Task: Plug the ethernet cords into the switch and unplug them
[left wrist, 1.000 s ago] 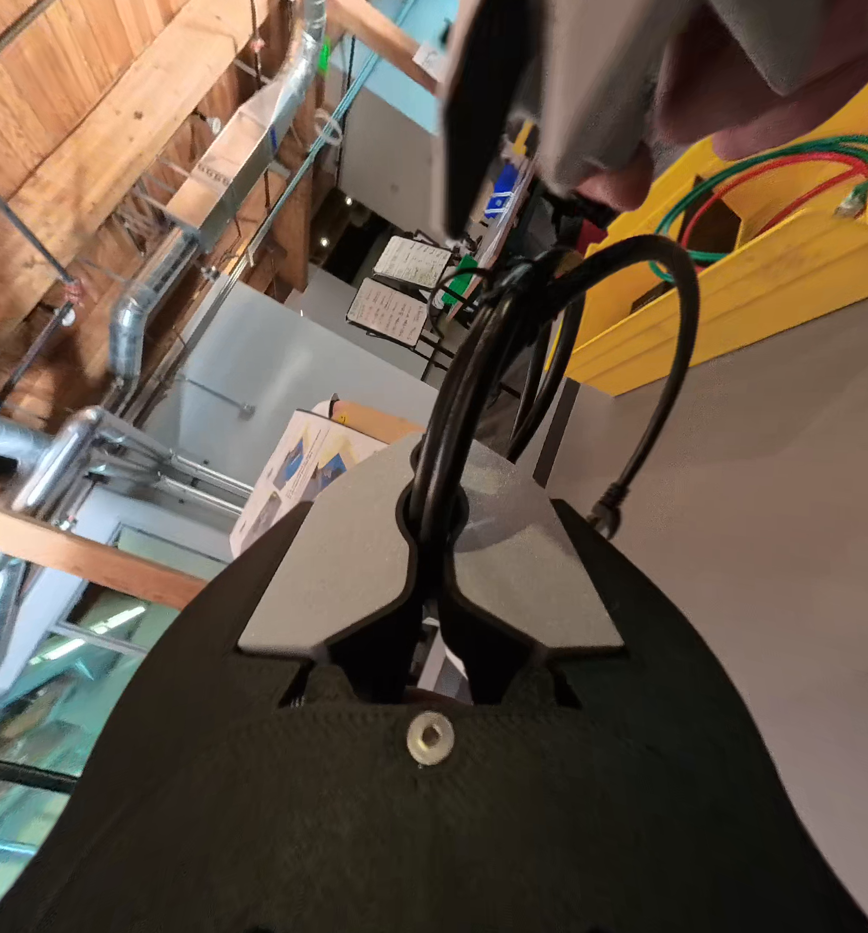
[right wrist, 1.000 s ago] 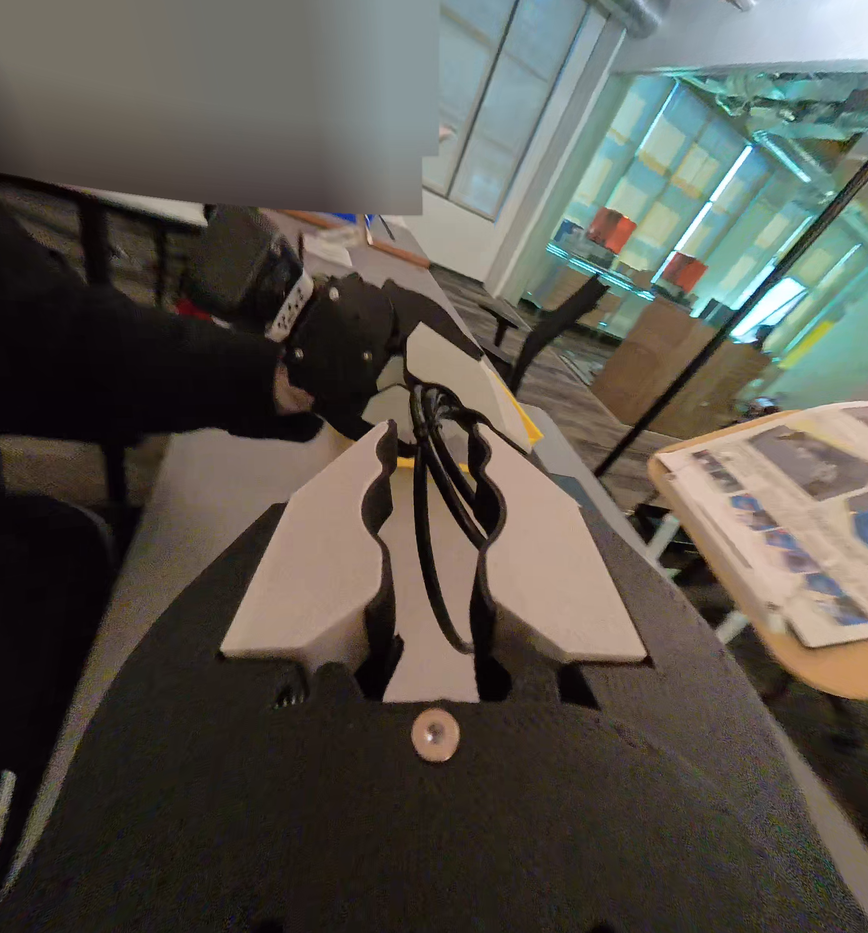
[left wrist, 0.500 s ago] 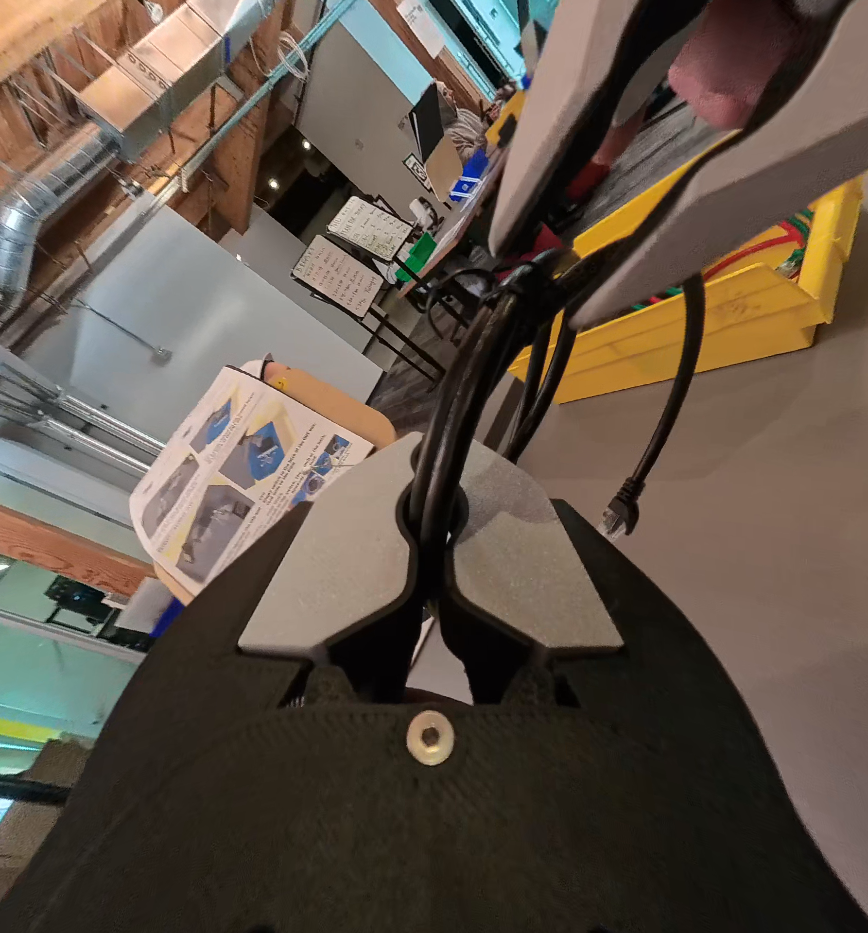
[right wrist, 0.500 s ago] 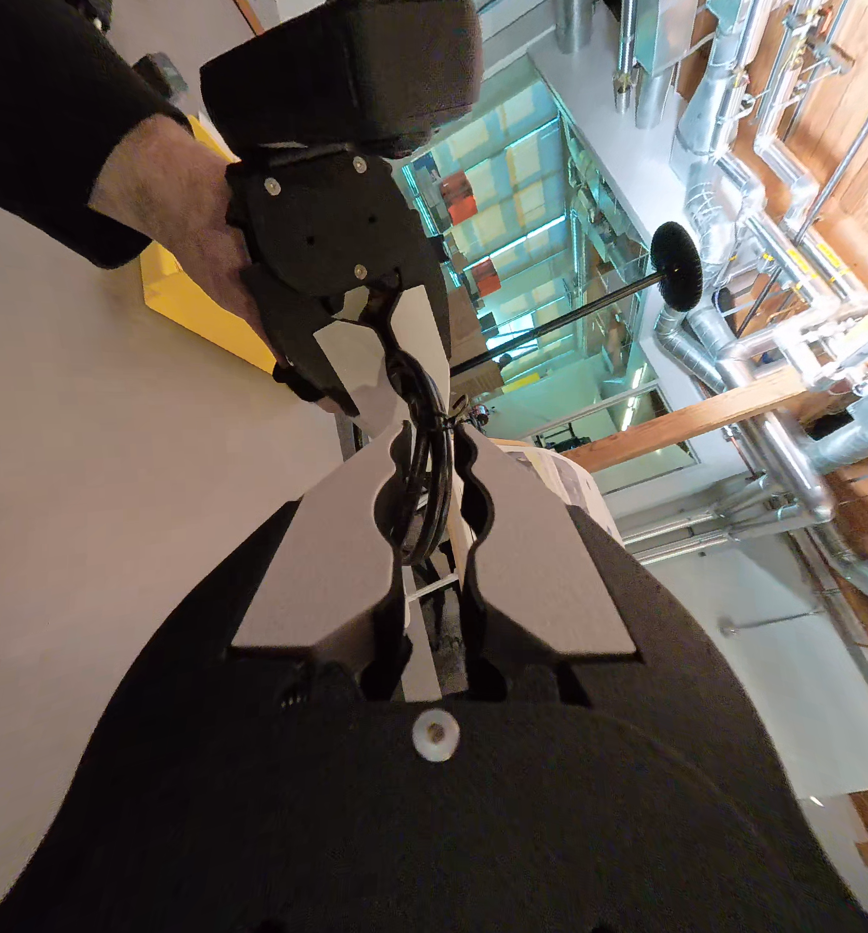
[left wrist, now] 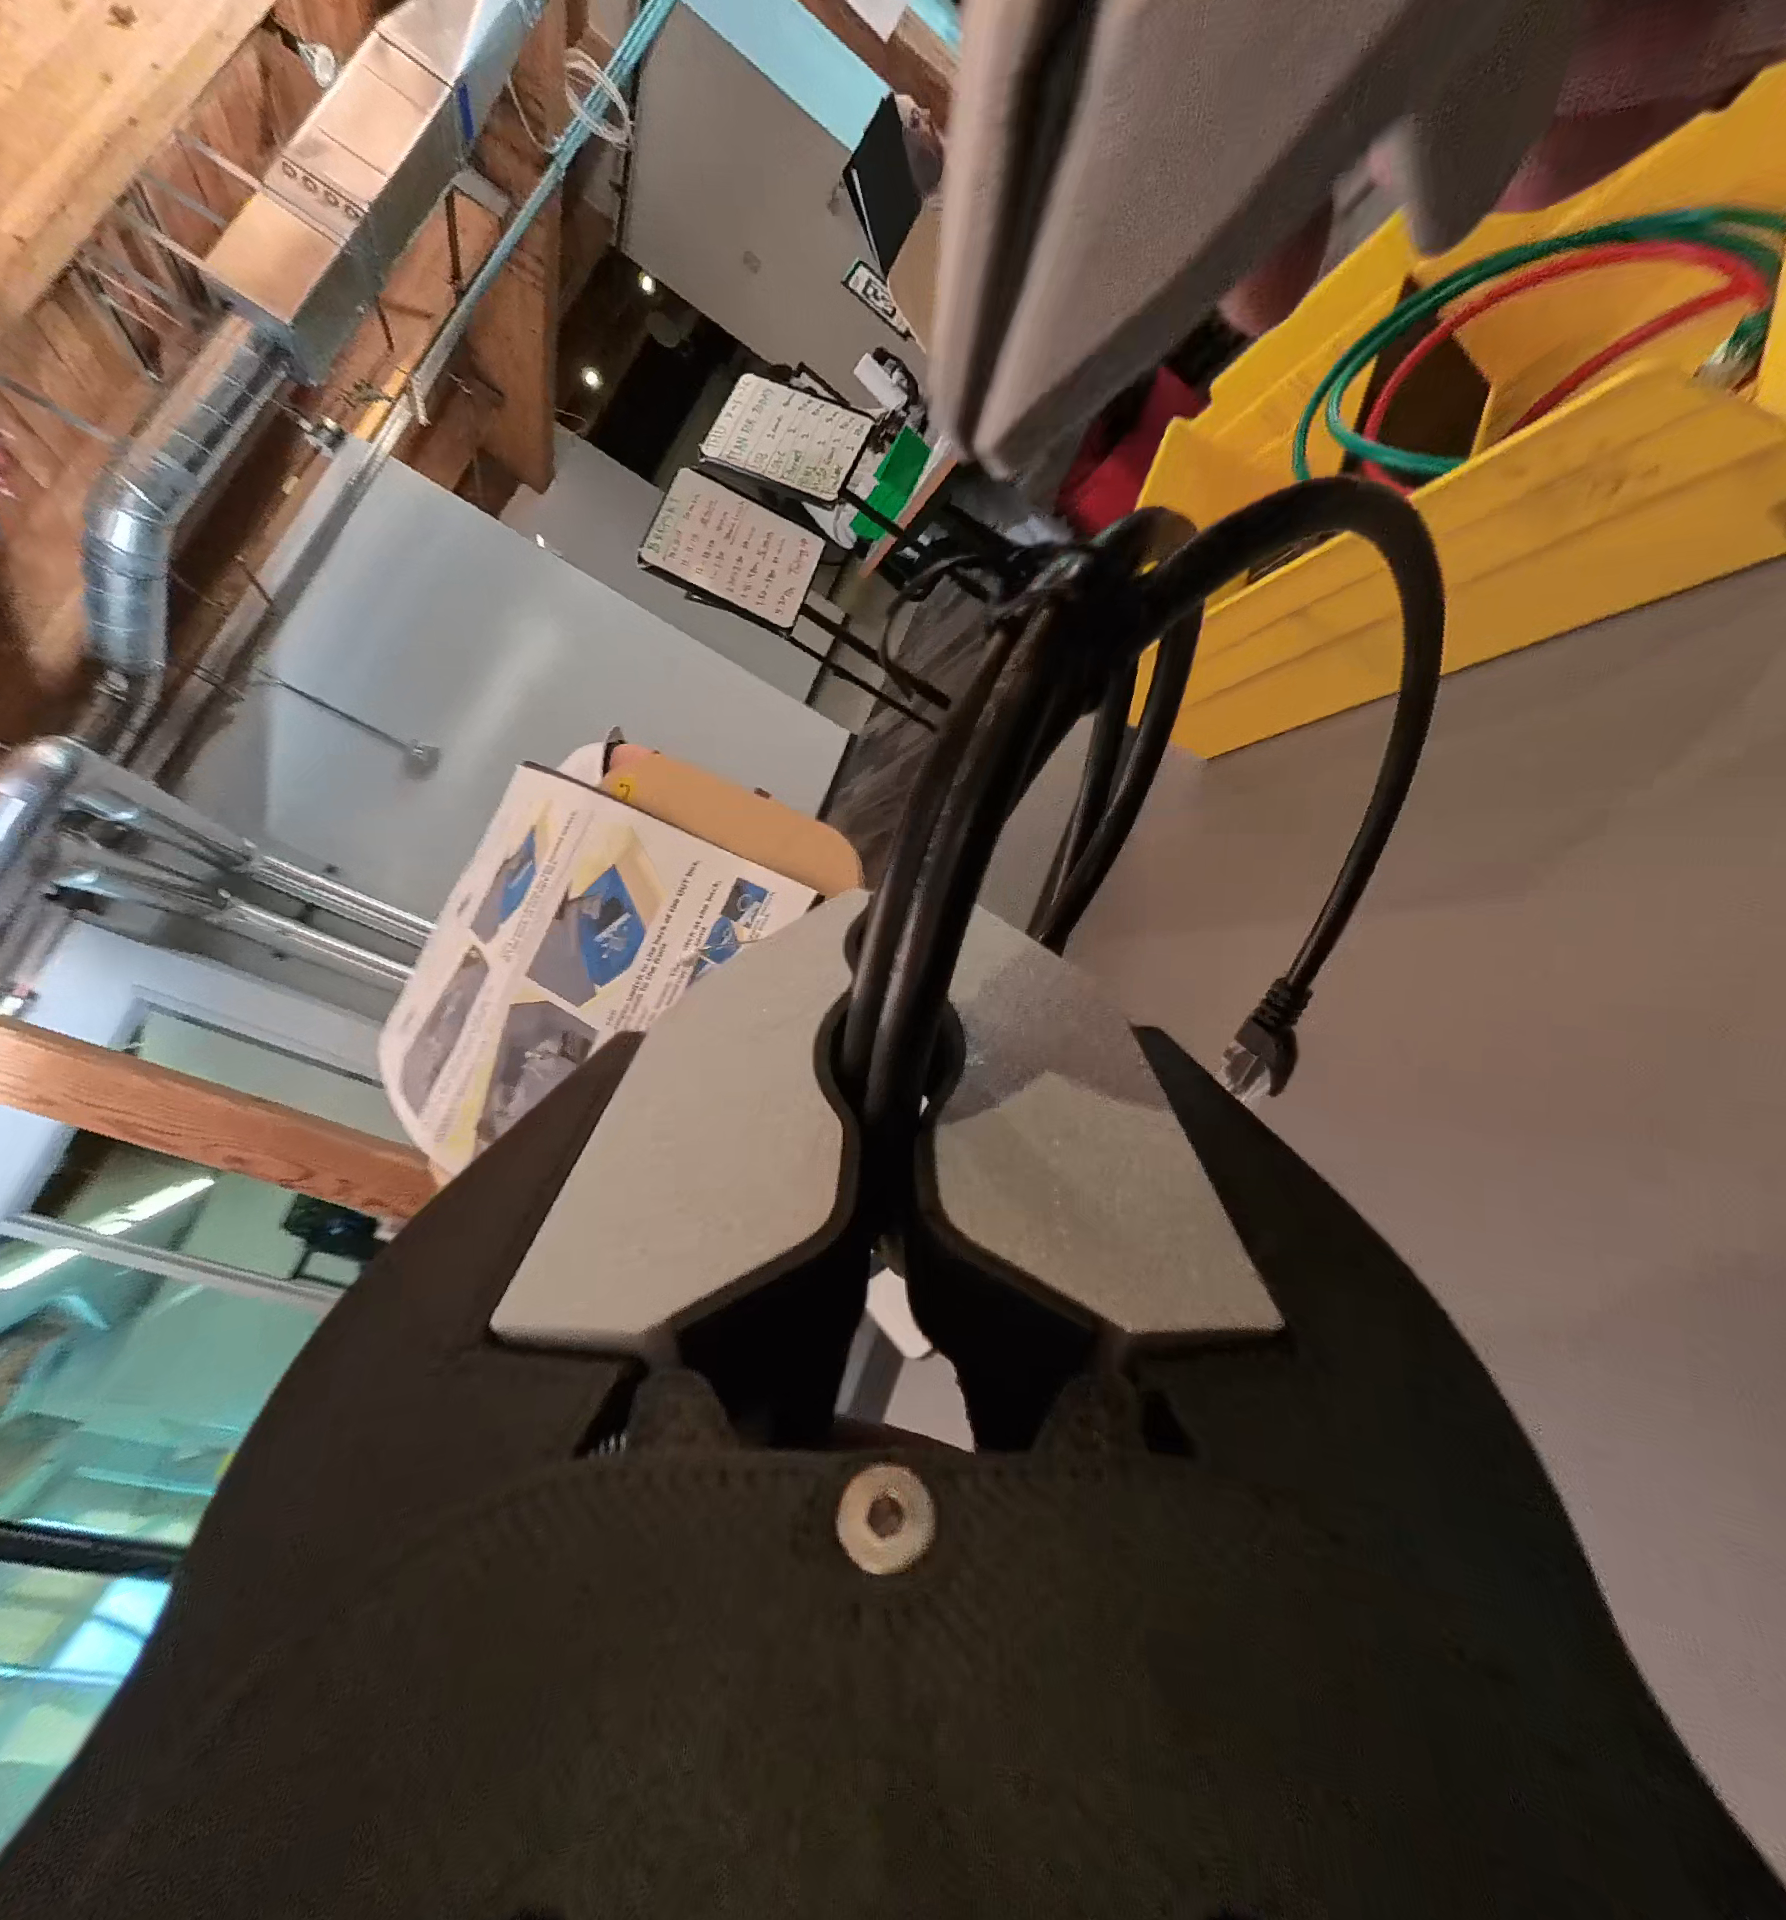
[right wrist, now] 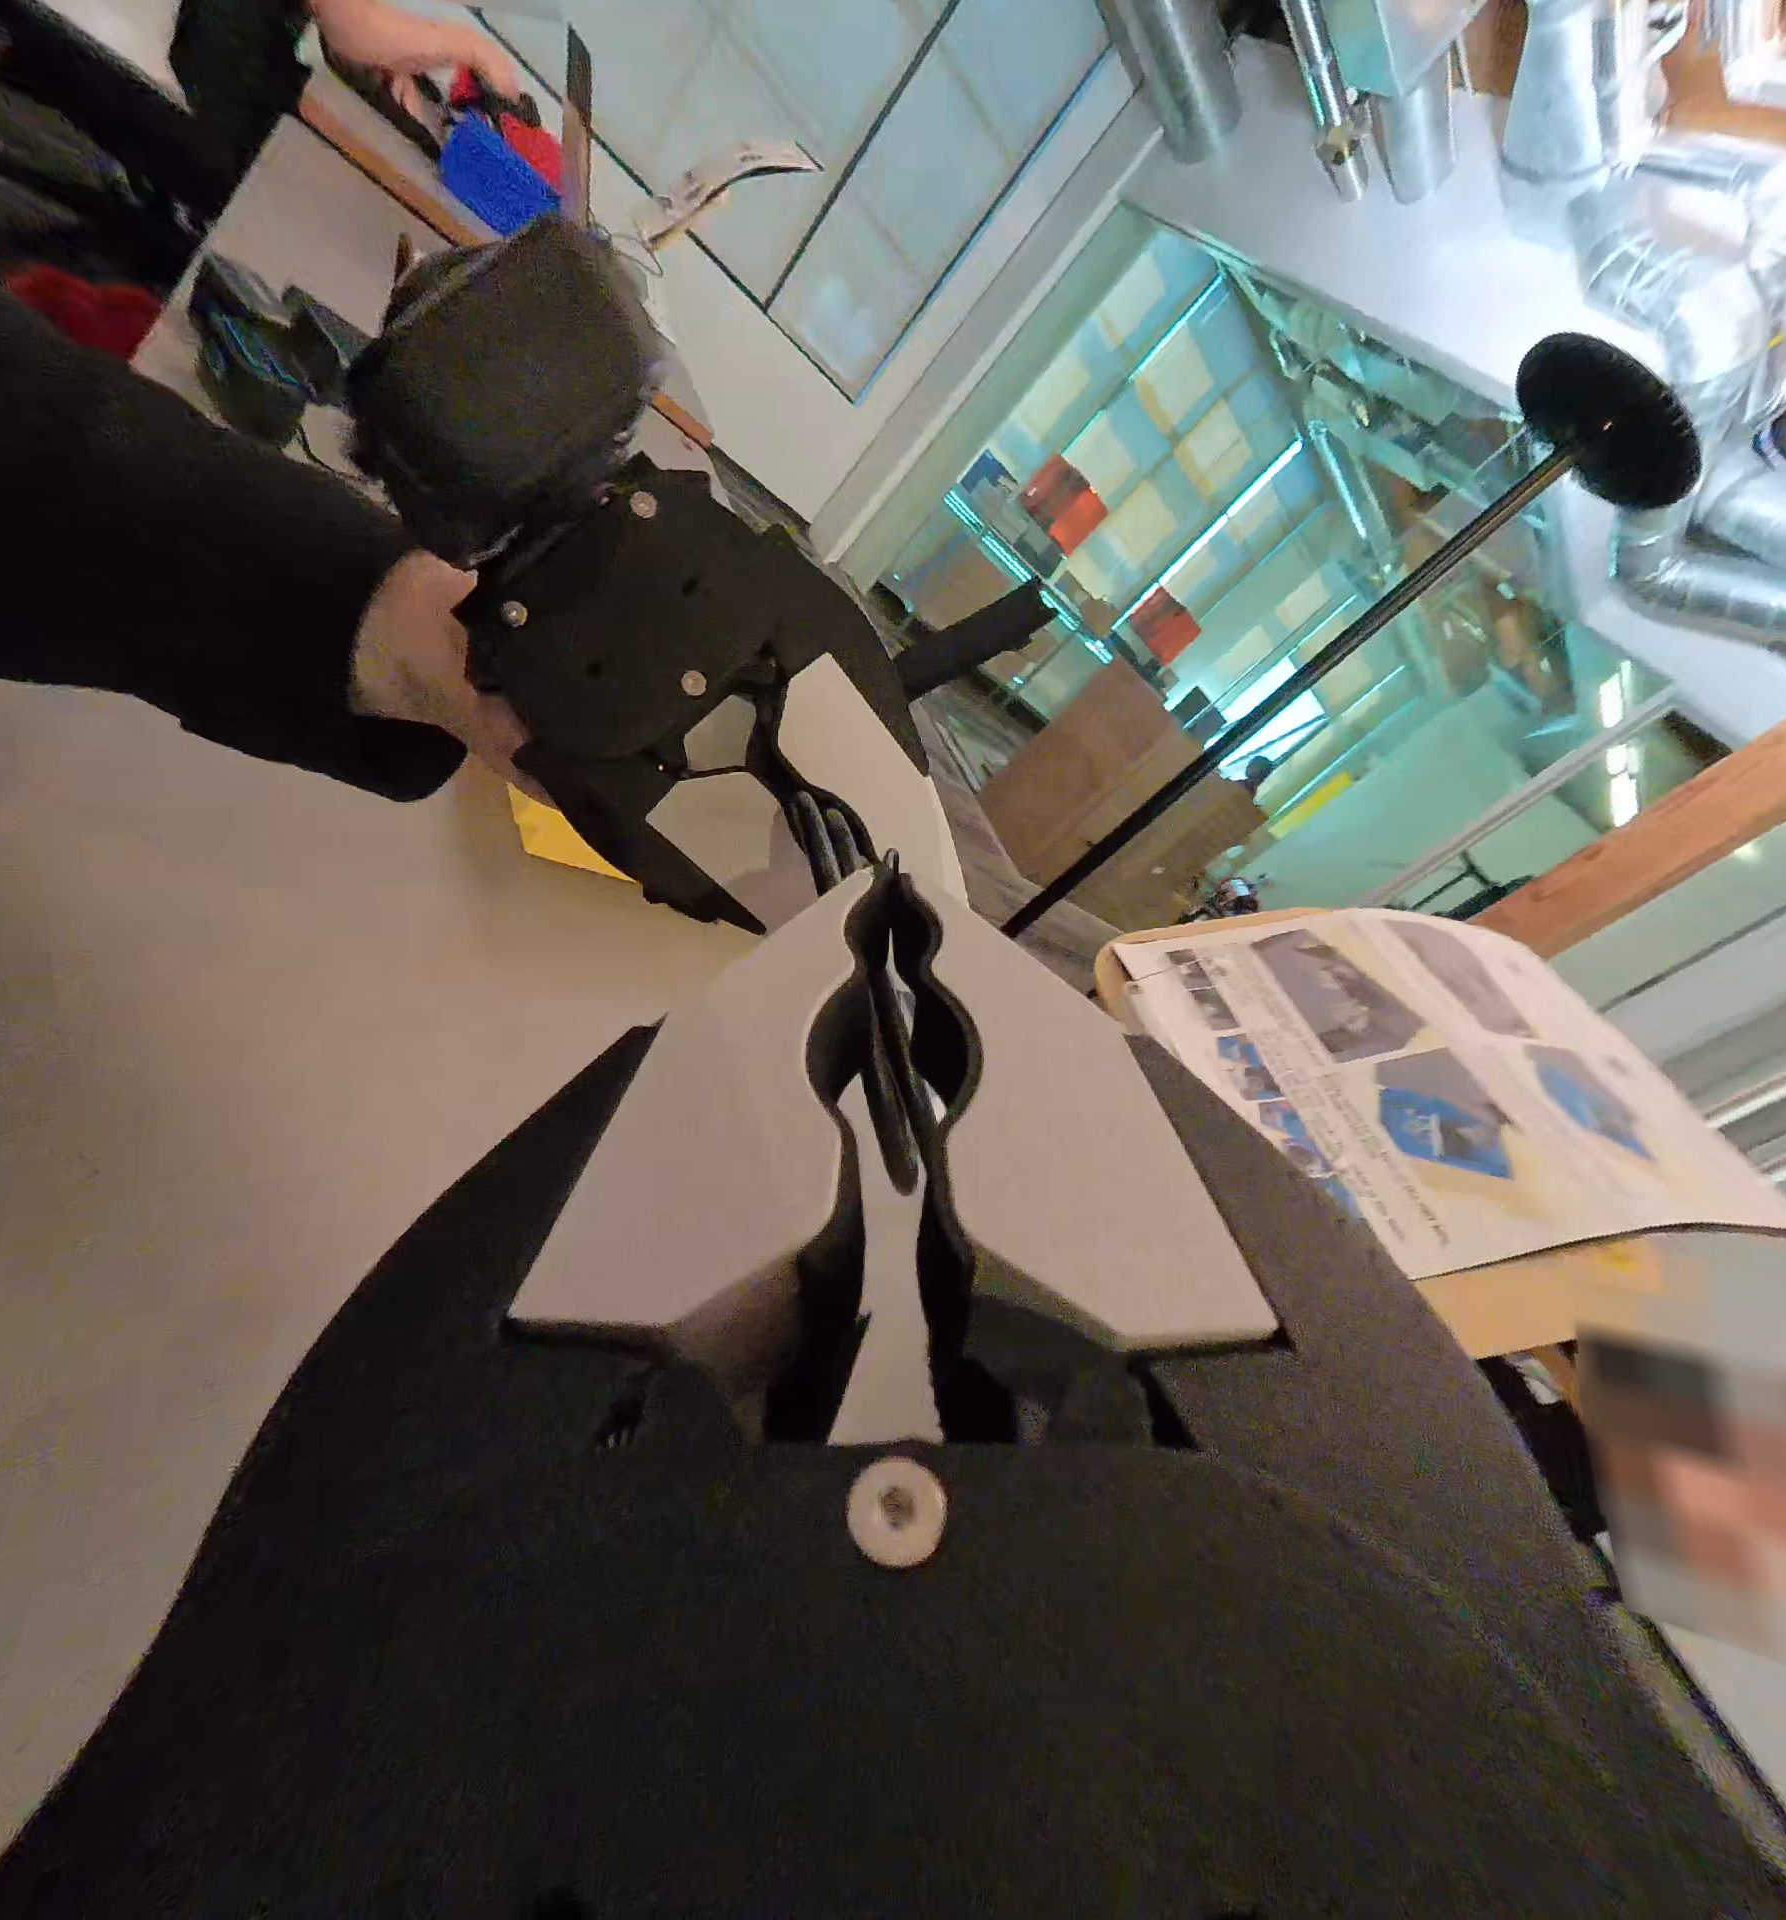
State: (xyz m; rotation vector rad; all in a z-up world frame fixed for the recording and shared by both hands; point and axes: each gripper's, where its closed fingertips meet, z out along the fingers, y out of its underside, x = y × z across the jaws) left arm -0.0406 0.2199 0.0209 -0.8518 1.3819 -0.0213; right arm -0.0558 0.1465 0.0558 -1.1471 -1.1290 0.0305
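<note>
in the left wrist view, a printed sheet (left wrist: 567, 945) on a tan board is seen at the left, beyond the table edge. the left gripper (left wrist: 894, 997) is closed tight on a bundle of black ethernet cords (left wrist: 930, 862), which is pinched in the round notch between its grey fingers (left wrist: 723, 1153). from the bundle one cord arches up and over to the right and hangs down, its clear plug (left wrist: 1250, 1070) dangling just above the grey table (left wrist: 1554, 1018). the bundle's far end is met by the other gripper's grey fingers at the top. at the table's far right corner a yellow bin (left wrist: 1554, 457) is set, with green and red cables (left wrist: 1554, 260) coiled inside it

in the right wrist view, a hand in a black sleeve (right wrist: 130, 582) is seen at the left, holding the left gripper (right wrist: 827, 821) over the table (right wrist: 193, 1039). the right gripper (right wrist: 891, 914) is drawn narrow around the black cords (right wrist: 894, 1081), its tips nearly touching, with the loops held in its notch. the two grippers are joined tip to tip by the bundle. no switch is shown in either view
</note>
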